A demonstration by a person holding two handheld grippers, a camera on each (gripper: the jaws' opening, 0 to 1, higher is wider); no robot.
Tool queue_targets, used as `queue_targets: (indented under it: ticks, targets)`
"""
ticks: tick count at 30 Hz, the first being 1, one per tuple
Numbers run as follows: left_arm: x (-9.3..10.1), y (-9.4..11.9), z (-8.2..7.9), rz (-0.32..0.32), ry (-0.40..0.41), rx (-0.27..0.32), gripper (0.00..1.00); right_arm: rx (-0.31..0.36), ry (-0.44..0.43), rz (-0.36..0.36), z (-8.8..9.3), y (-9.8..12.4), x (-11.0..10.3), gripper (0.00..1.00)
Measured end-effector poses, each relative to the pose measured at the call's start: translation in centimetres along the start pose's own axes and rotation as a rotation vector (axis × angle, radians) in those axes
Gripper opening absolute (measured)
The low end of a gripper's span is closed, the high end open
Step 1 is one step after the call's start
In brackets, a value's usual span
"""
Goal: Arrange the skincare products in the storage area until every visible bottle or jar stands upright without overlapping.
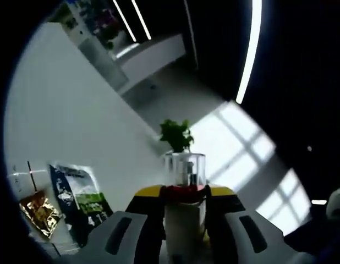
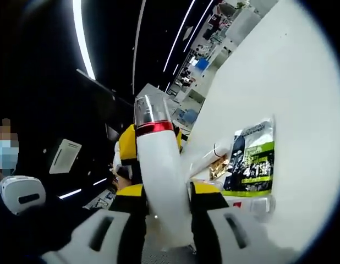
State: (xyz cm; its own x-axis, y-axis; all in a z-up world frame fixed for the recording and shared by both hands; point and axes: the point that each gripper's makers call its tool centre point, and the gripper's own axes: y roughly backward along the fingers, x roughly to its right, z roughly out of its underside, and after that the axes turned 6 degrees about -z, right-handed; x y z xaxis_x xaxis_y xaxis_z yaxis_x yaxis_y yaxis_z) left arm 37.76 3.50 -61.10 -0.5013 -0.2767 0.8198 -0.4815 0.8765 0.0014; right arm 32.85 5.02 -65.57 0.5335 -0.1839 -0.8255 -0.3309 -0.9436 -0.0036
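Left gripper (image 1: pixel 184 231): jaws closed narrowly on a white bottle (image 1: pixel 184 220) with a red band and clear cap, held between the yellow-tipped fingers (image 1: pixel 148 192).
Right gripper (image 2: pixel 162 220): jaws clamped on a white bottle (image 2: pixel 162 181) of the same look; the other gripper's yellow tips (image 2: pixel 127 144) sit against it higher up, so this is probably one bottle held by both, though I can't be sure.
Bottle position: lifted in the air, between the two grippers, apart from the white table (image 1: pixel 65 121).
Step in hand, as I judge it: carrying the bottle to its standing spot.
Doing it well: let one gripper take the weight before the other lets go; bring the base flat onto bare table, cap up; release only once it stands on its own, away from the packets.
Left gripper view adds: a small green plant (image 1: pixel 176 135) beyond the cap, a gold packet (image 1: pixel 40 212) and a dark printed pouch (image 1: pixel 82 201) on the table.
Right gripper view adds: the bottle's full length, a green-and-black pouch (image 2: pixel 251 159), a white tube (image 2: pixel 206 159) beside it, shelves far behind.
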Motion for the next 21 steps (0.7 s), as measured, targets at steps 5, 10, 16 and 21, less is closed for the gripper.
queue_targets:
  ticks: [5, 10, 16, 21]
  targets:
    - [0.6, 0.0, 0.4, 0.043, -0.028, -0.025, 0.26, -0.062, 0.108, -0.012, 0.6, 0.0, -0.4, 0.29]
    - [1.6, -0.1, 0.5, 0.103, -0.042, -0.03, 0.26, -0.118, 0.192, -0.027, 1.4, -0.7, -1.3, 0.27]
    - [1.7, 0.2, 0.1, 0.14, 0.021, -0.012, 0.27, -0.112, 0.216, -0.039, 1.1, -0.6, -1.6, 0.27]
    - [1.6, 0.0, 0.9, 0.133, 0.043, -0.047, 0.38, -0.134, 0.174, -0.097, 1.7, -0.9, -2.7, 0.27]
